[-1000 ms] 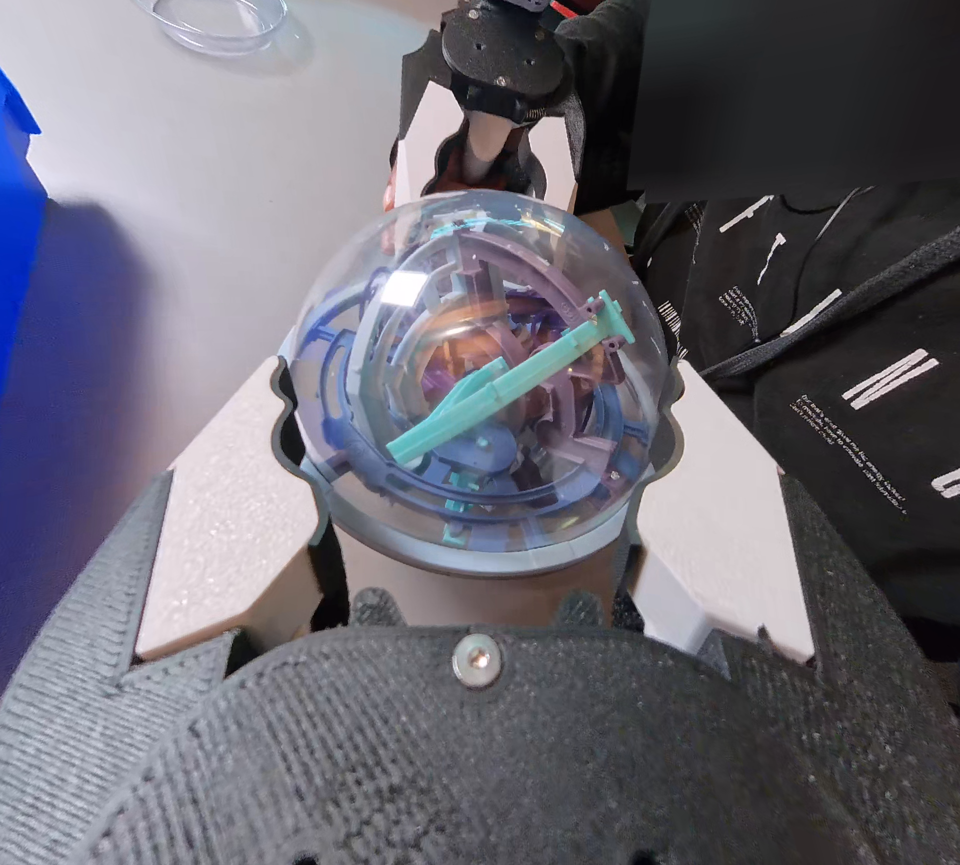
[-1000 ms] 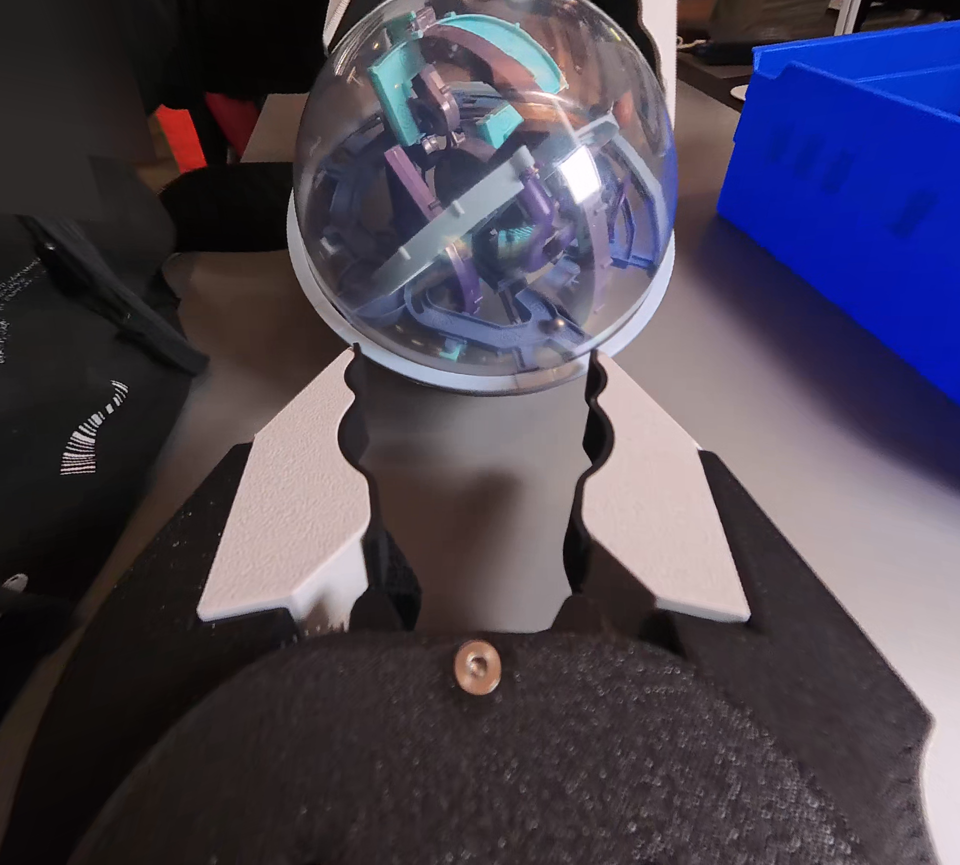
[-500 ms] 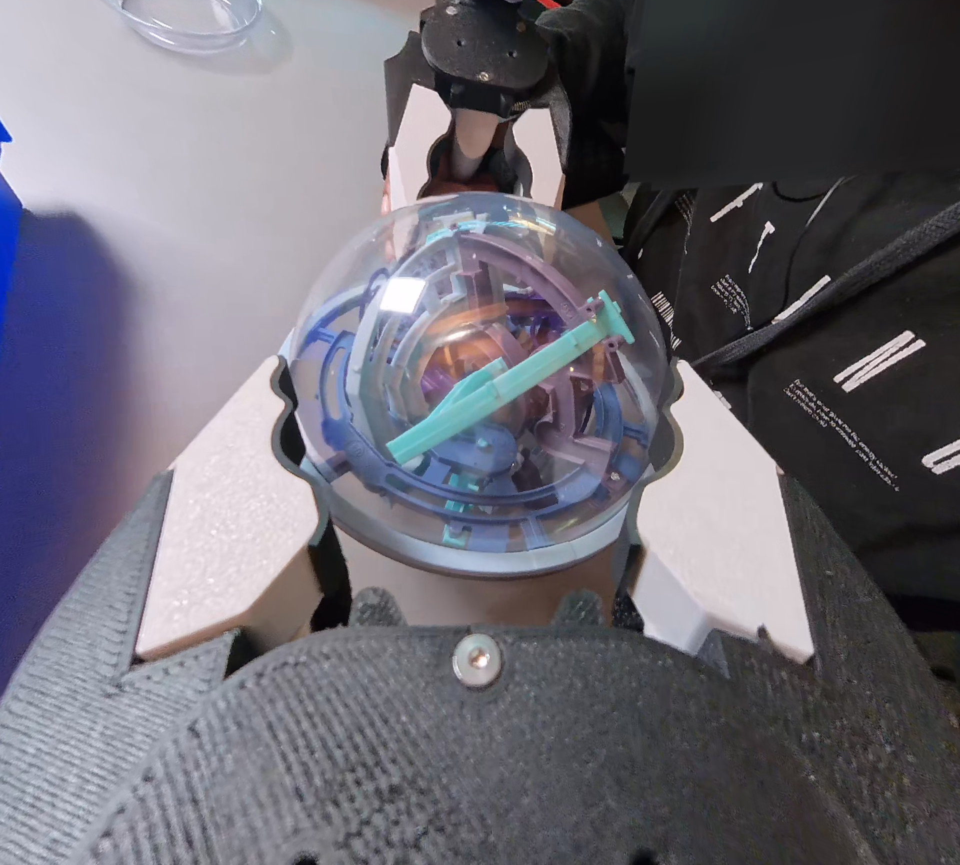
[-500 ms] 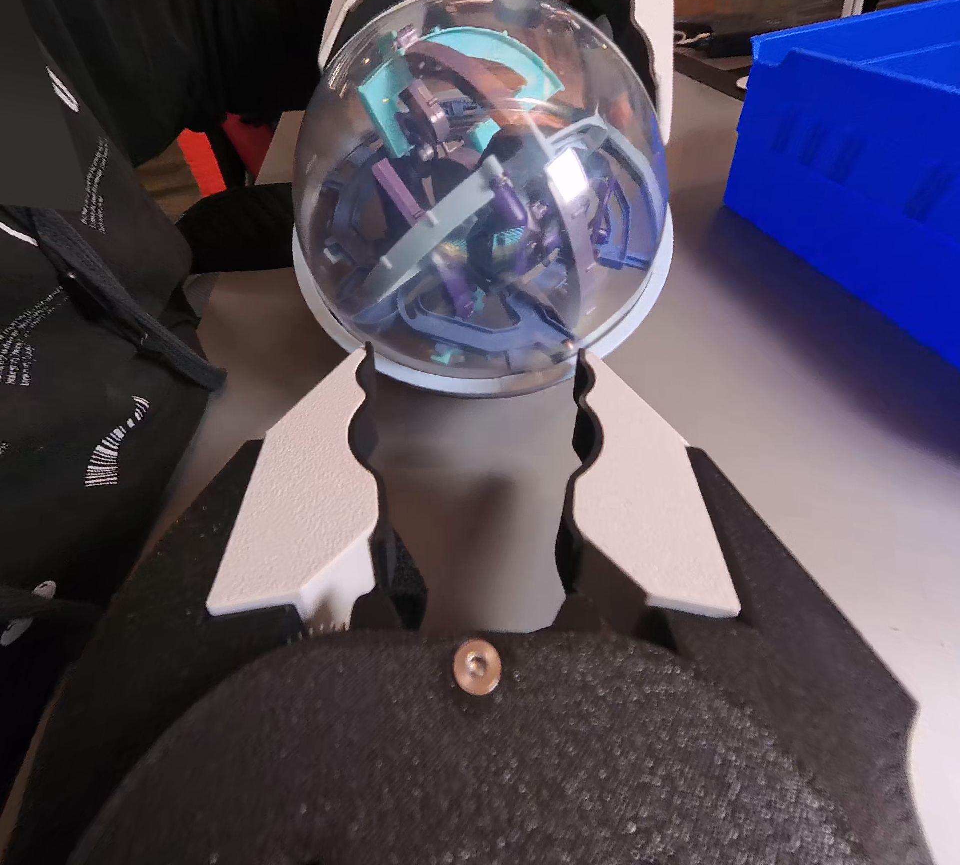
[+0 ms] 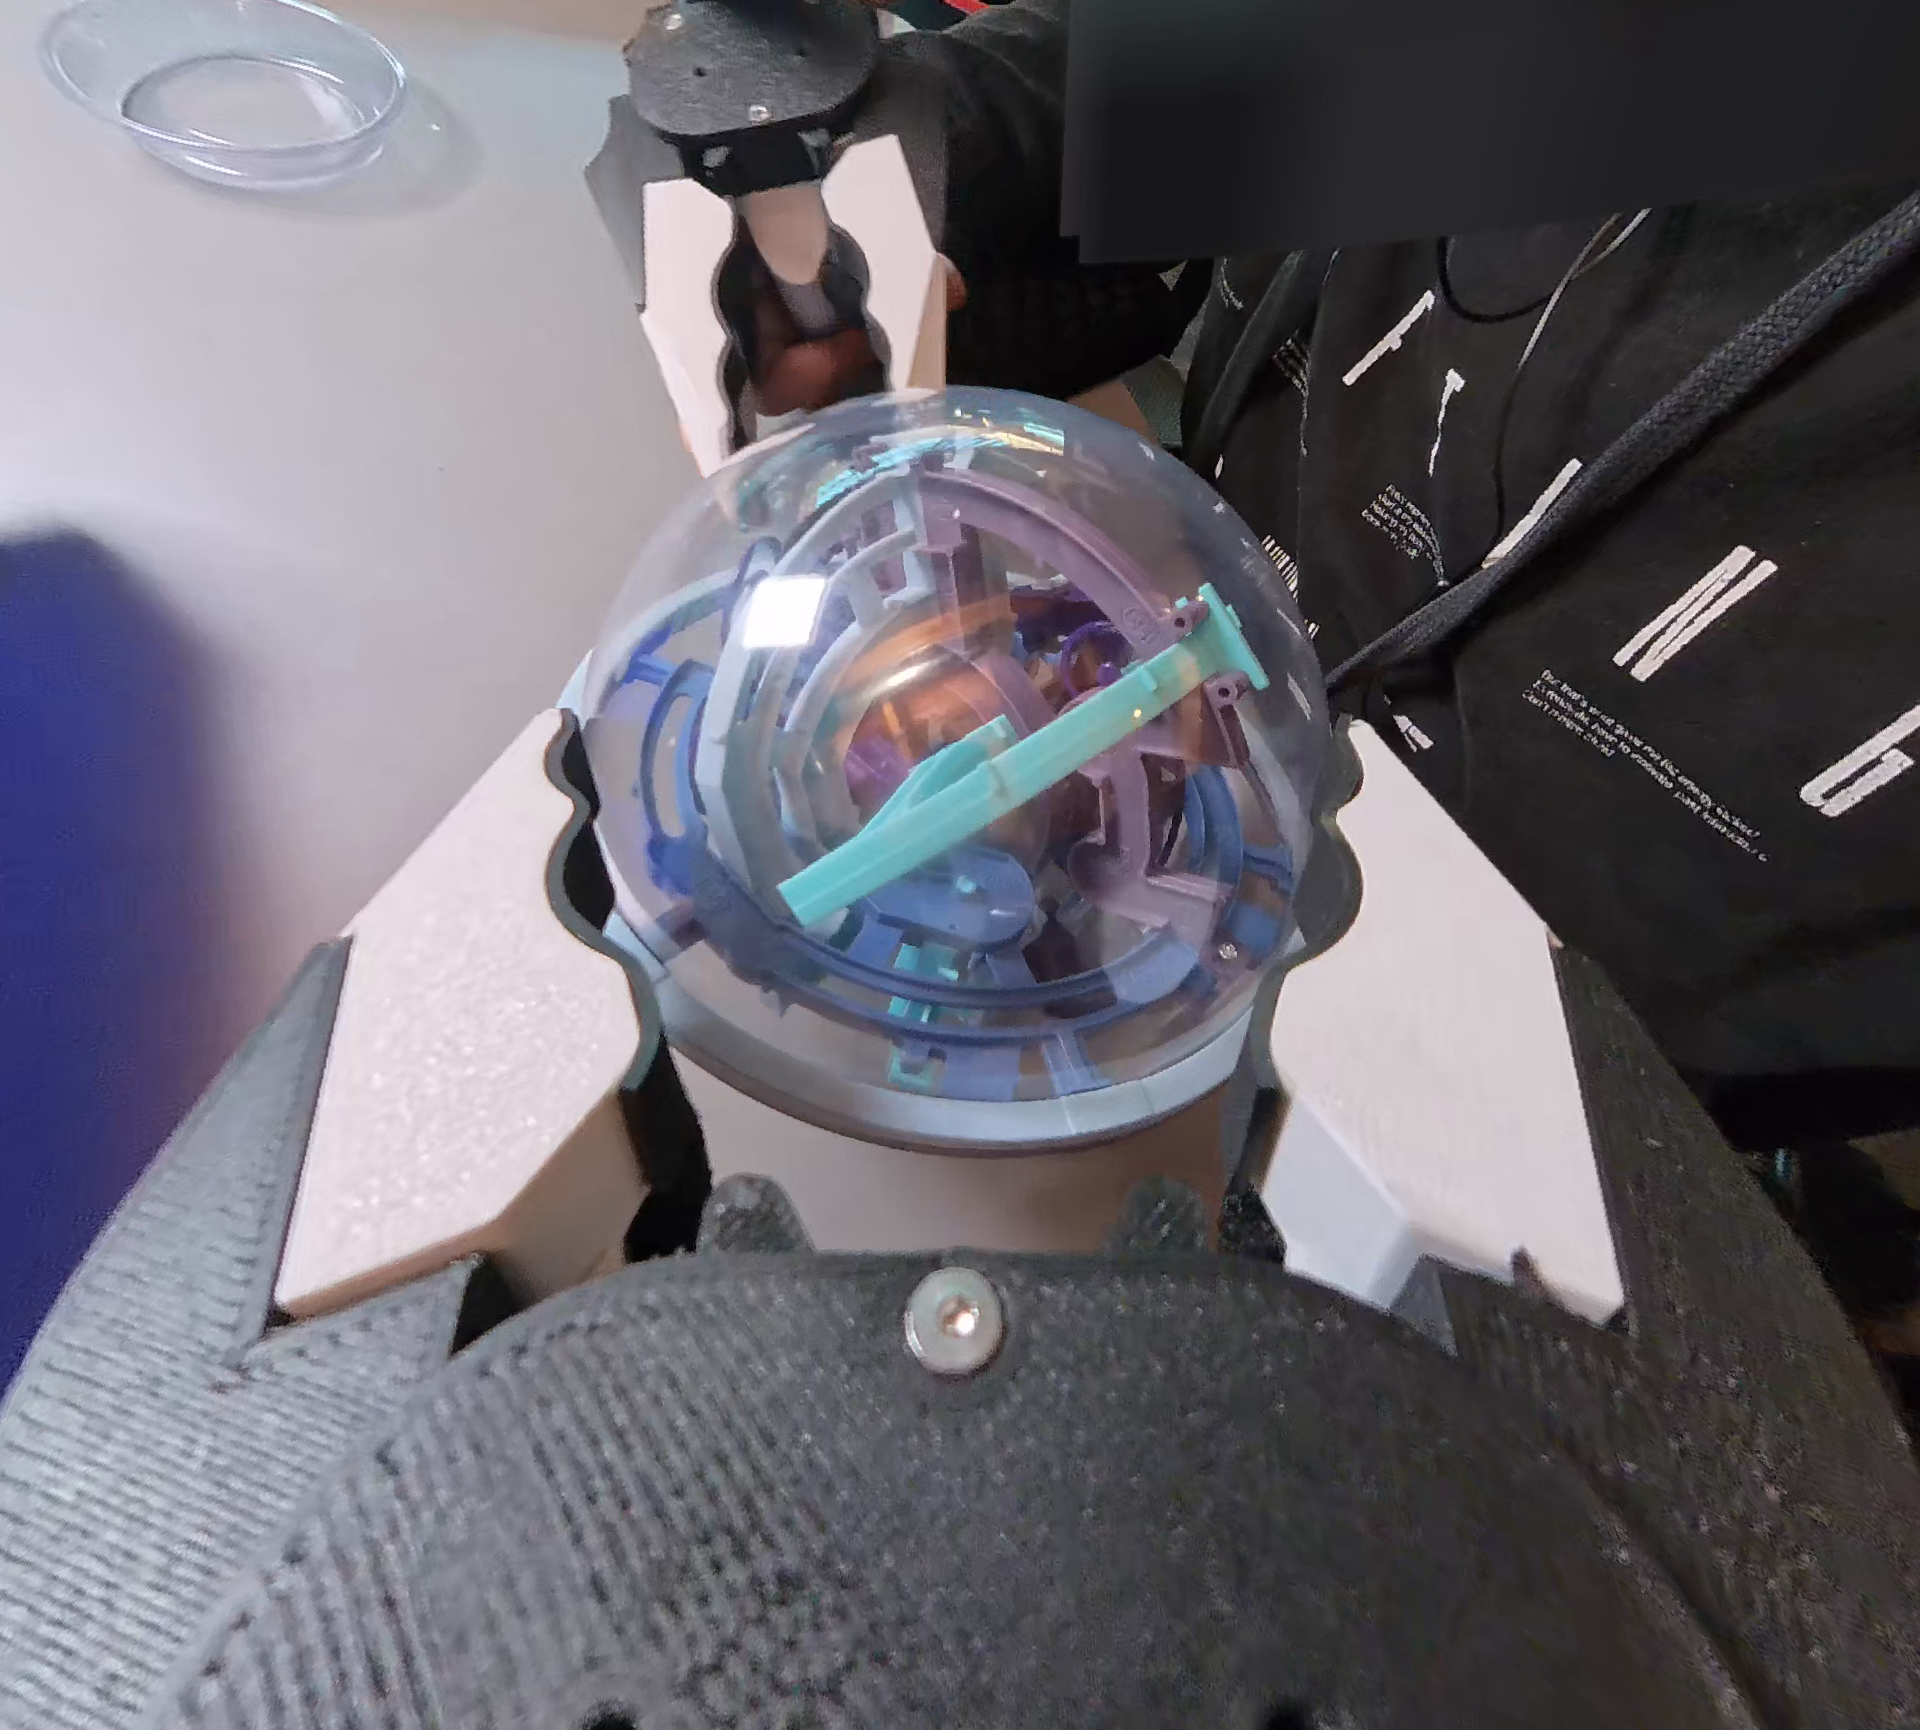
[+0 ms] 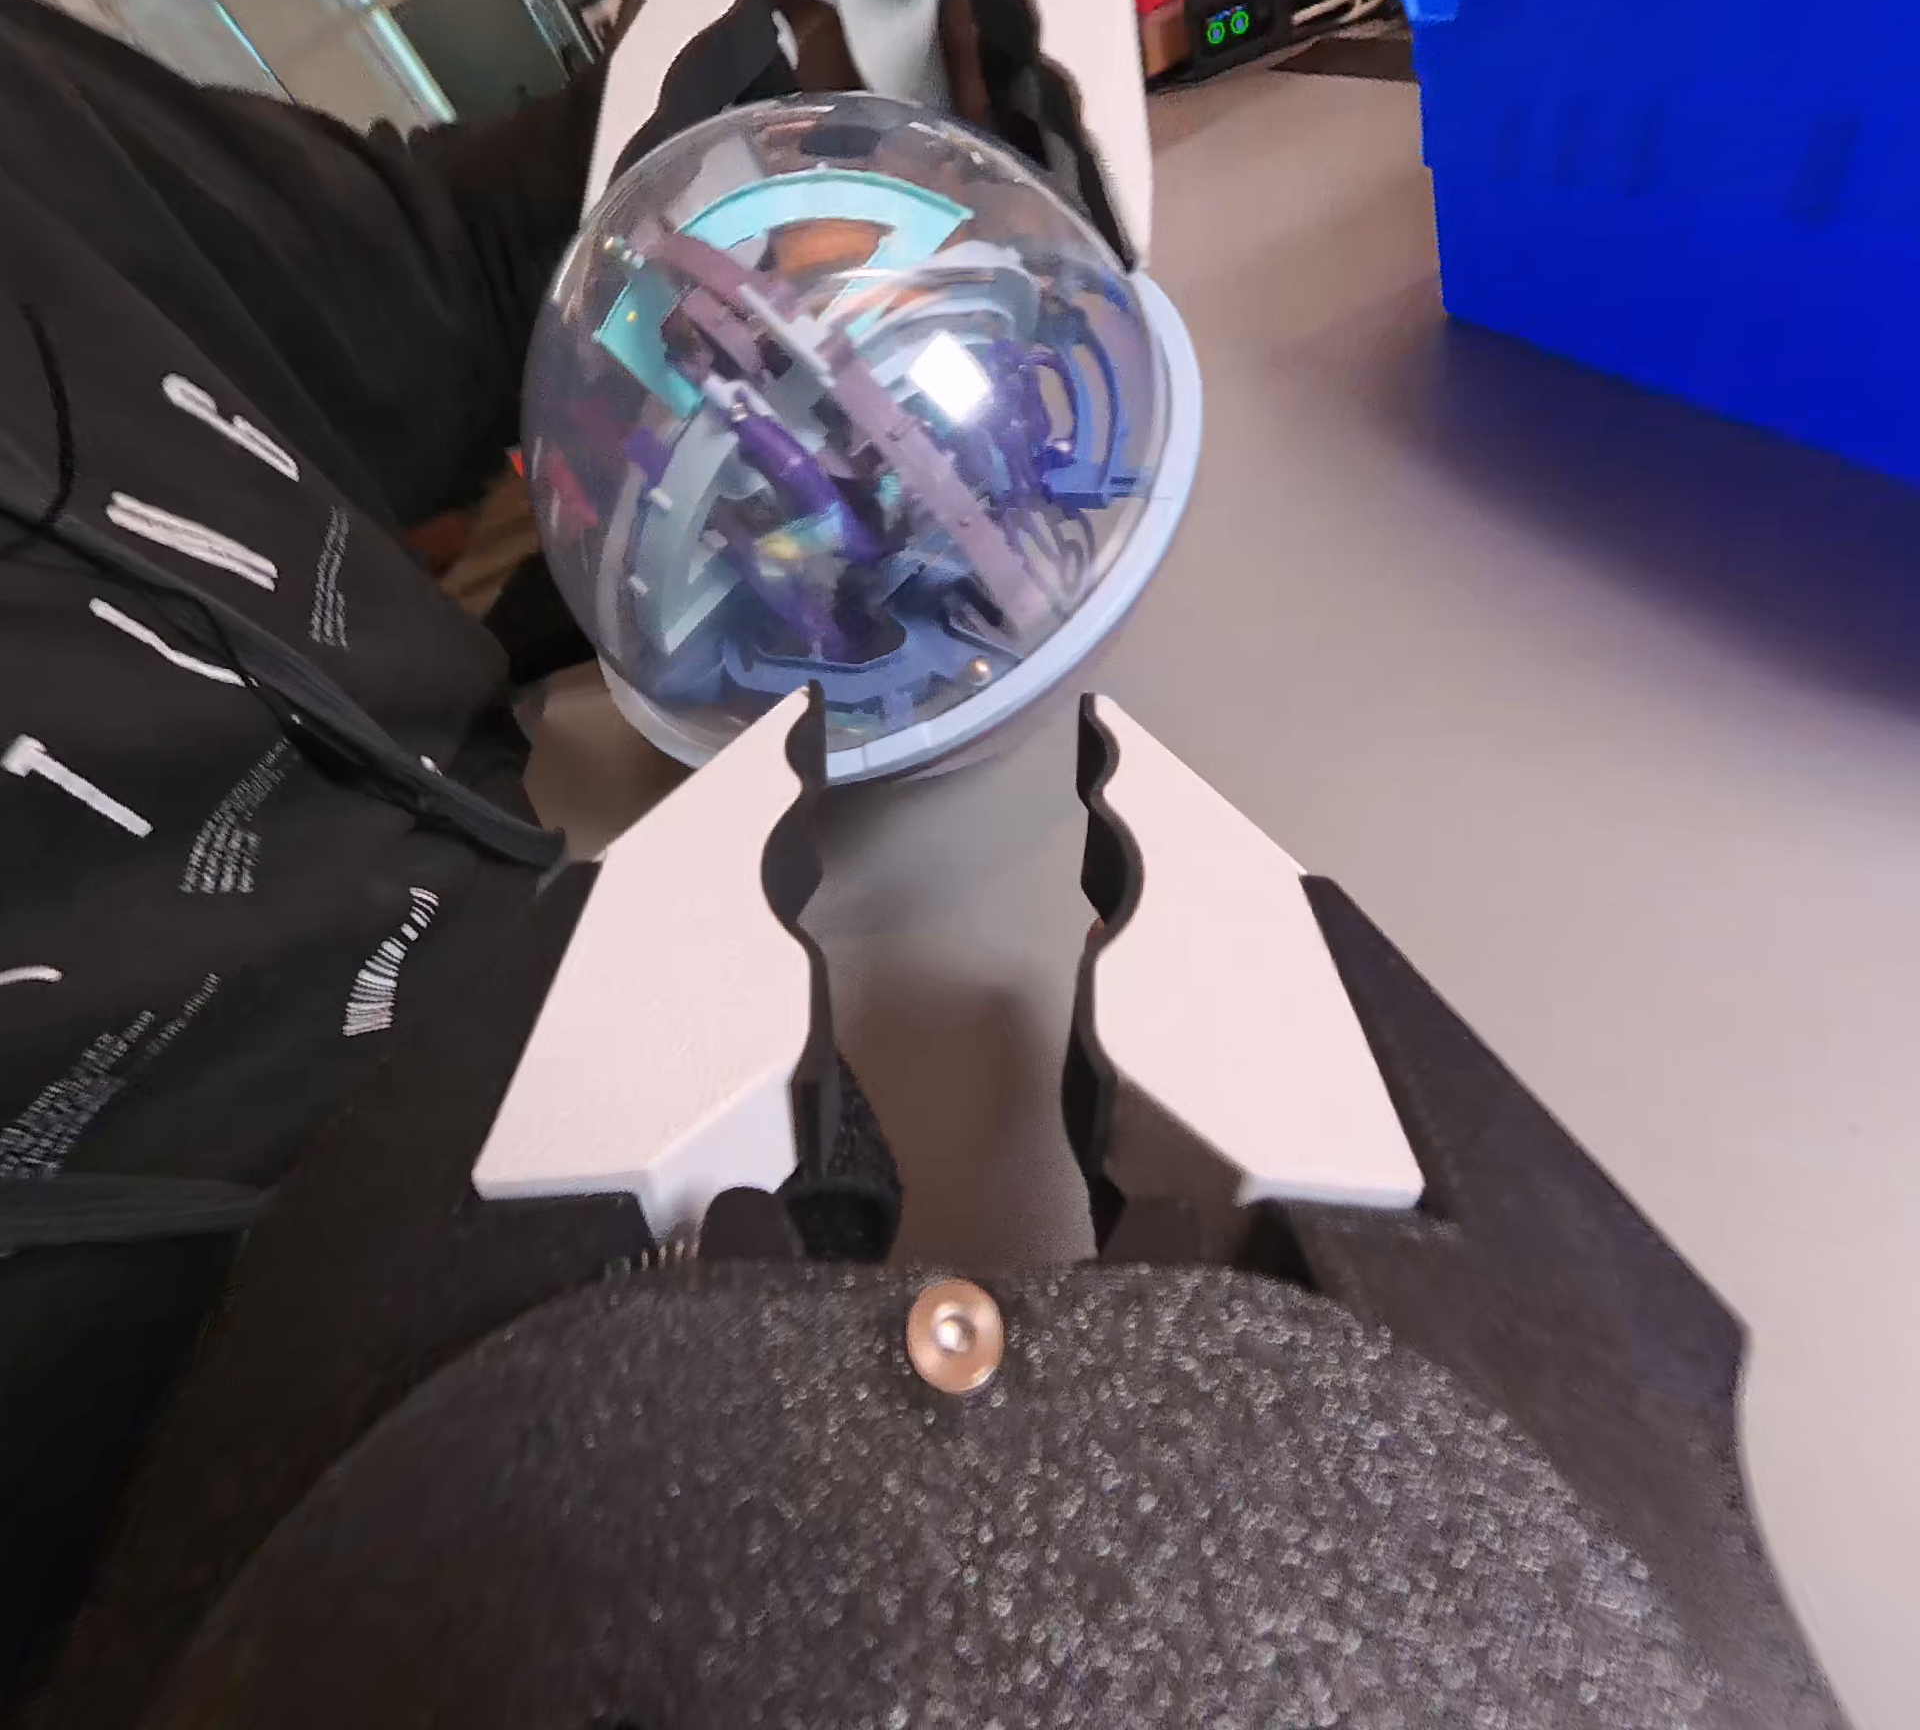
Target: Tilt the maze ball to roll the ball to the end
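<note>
The maze ball (image 5: 956, 766) is a clear sphere with teal, purple and blue tracks inside. My left gripper (image 5: 951, 849) is shut on its sides and holds it above the table. In the right wrist view the maze ball (image 6: 862, 433) is tilted, its pale rim turned to the lower right. A small silver ball (image 6: 977, 667) sits on a blue track near that rim. My right gripper (image 6: 945, 709) has its jaws a narrow gap apart with nothing clamped between them. Its tips are at the ball's lower rim. It also shows beyond the ball in the left wrist view (image 5: 800, 350).
A clear plastic dish (image 5: 223, 85) lies on the grey table (image 5: 260, 381) at the far left. A blue bin (image 6: 1662, 174) stands at the right of the right wrist view. A person in a black top (image 5: 1558, 641) is close beside the ball.
The ball has tilted, turning its rim to the lower right in the right wrist view. My right gripper's jaws have narrowed and come off the ball's base. The left grip is unchanged.
</note>
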The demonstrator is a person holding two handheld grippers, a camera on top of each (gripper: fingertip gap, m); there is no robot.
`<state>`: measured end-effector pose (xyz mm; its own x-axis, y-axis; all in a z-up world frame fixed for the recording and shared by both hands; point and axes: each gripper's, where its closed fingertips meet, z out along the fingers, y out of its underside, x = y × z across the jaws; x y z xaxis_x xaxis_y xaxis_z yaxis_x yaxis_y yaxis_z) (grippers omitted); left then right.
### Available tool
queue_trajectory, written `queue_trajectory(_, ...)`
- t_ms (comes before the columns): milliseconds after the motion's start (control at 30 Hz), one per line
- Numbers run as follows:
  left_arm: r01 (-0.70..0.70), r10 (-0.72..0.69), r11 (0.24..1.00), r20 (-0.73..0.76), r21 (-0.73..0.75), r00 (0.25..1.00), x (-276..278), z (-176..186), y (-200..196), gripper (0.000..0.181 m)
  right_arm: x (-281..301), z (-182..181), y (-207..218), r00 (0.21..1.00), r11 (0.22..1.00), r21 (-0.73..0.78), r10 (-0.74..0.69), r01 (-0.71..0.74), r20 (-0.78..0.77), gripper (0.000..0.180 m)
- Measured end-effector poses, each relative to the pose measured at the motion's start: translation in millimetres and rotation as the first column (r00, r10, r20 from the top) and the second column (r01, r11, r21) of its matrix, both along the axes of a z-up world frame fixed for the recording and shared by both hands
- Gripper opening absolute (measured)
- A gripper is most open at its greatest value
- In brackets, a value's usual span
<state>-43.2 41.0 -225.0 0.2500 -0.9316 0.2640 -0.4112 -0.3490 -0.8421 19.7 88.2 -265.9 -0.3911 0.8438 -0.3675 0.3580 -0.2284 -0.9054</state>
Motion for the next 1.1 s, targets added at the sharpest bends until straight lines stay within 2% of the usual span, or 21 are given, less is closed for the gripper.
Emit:
queue_trajectory(133, 0.061, -0.061, 0.998, 0.003, -0.002, 0.998, 1, 0, -7, 0.135, -4, 2, 13, 0.998, 0.979, -0.201, -0.018, 0.028, 0.053, 0.023)
queue_trajectory(267, 0.125, -0.125, 0.992, -0.003, 0.000, 0.992, 4, 0, -12, 0.134, -11, -4, 16, 0.989, 0.935, -0.353, 0.031, 0.022, 0.142, 0.023)
queue_trajectory(433, 0.172, -0.171, 0.985, -0.035, 0.025, 0.985, 7, 0, -15, 0.134, -16, -9, 2, 0.974, 0.897, -0.441, 0.123, -0.028, 0.189, 0.023)
queue_trajectory(800, 0.171, -0.170, 0.984, -0.027, 0.053, 0.985, 6, 0, -17, 0.134, -12, -9, -6, 0.958, 0.840, -0.540, 0.197, -0.056, 0.207, 0.020)
queue_trajectory(933, 0.170, -0.168, 0.983, -0.031, 0.073, 0.985, 5, 2, -18, 0.132, -11, -7, -9, 0.951, 0.799, -0.598, 0.232, -0.066, 0.205, 0.008)
queue_trajectory(1100, 0.159, -0.155, 0.984, -0.052, 0.075, 0.987, 4, 2, -18, 0.131, -11, -7, -9, 0.952, 0.784, -0.618, 0.224, -0.050, 0.207, 0.007)
